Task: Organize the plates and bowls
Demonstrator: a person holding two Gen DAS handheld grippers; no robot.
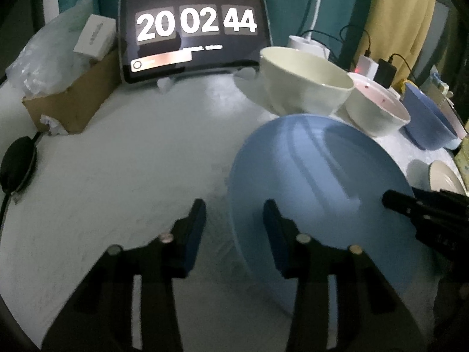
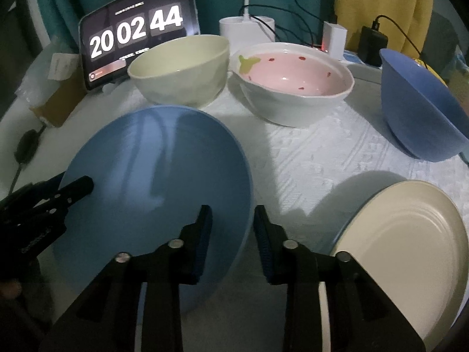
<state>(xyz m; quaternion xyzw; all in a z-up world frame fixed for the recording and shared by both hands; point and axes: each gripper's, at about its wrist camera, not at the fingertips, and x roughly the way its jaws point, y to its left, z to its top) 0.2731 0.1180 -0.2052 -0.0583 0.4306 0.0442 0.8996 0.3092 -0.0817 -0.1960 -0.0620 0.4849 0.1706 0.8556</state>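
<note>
A light blue plate (image 1: 319,182) lies on the white cloth; it also shows in the right wrist view (image 2: 164,176). My left gripper (image 1: 234,208) is open, its jaws on either side of the plate's left rim. My right gripper (image 2: 231,214) is open, its jaws on either side of the plate's right rim. A cream bowl (image 2: 181,70), a white bowl with pink inside (image 2: 296,85) and a dark blue bowl (image 2: 419,111) stand behind. A cream plate (image 2: 404,240) lies at the right.
A tablet showing a clock (image 1: 193,32) stands at the back. A cardboard box (image 1: 70,99) with plastic bags sits back left. Chargers and cables (image 2: 372,44) lie behind the bowls. A black round device (image 1: 17,164) is at the left edge.
</note>
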